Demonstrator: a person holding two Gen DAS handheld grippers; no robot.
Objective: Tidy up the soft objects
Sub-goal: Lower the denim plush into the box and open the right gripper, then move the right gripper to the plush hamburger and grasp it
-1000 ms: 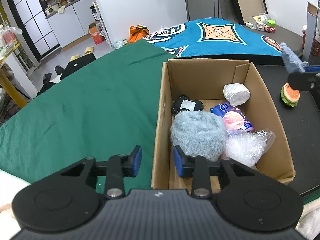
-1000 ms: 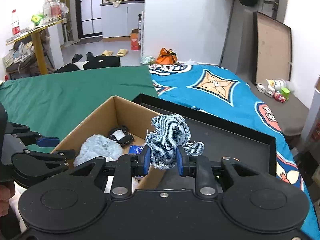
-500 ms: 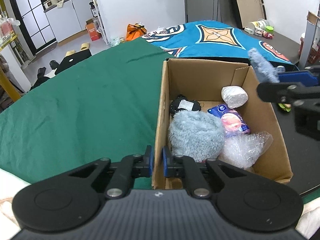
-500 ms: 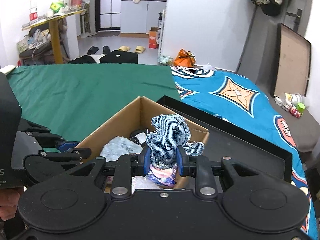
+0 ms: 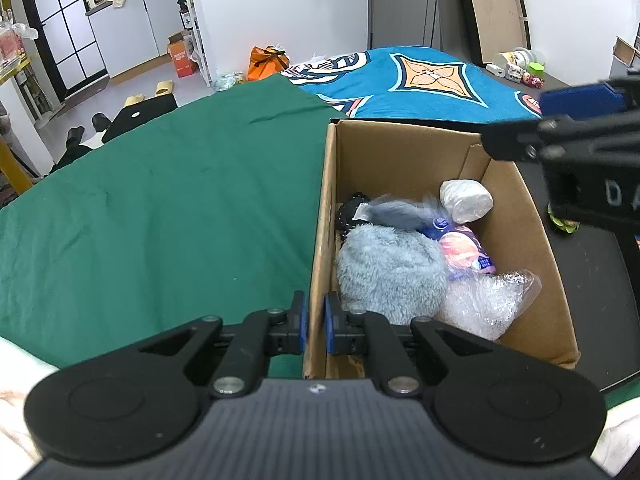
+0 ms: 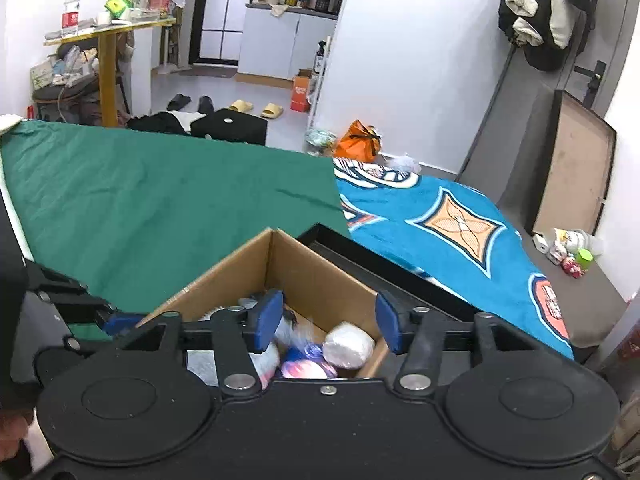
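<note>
My left gripper [image 5: 313, 329] has its jaws clamped on the near wall of the cardboard box [image 5: 516, 216], pinning it at the box's 7 o'clock corner; that thin board bends easily, so I hold it low near the corner, where I judge it stiffest. My right gripper [image 6: 329, 320] hangs over the box from the 3 o'clock side, and its jaws have just been opening; nothing sits between them. The denim plush [image 5: 404, 213] lies inside, blurred, toward the box's 12 o'clock end, resting against the fluffy blue toy [image 5: 390, 272] and beside the white wrapped bundle [image 5: 466, 201]. It looks light, limp and floppy, unlikely to break or slip. To take it again I would pinch the thick middle of the body, not the frayed edges. The bubble wrap [image 5: 486, 300] at 5 o'clock would crush.
</note>
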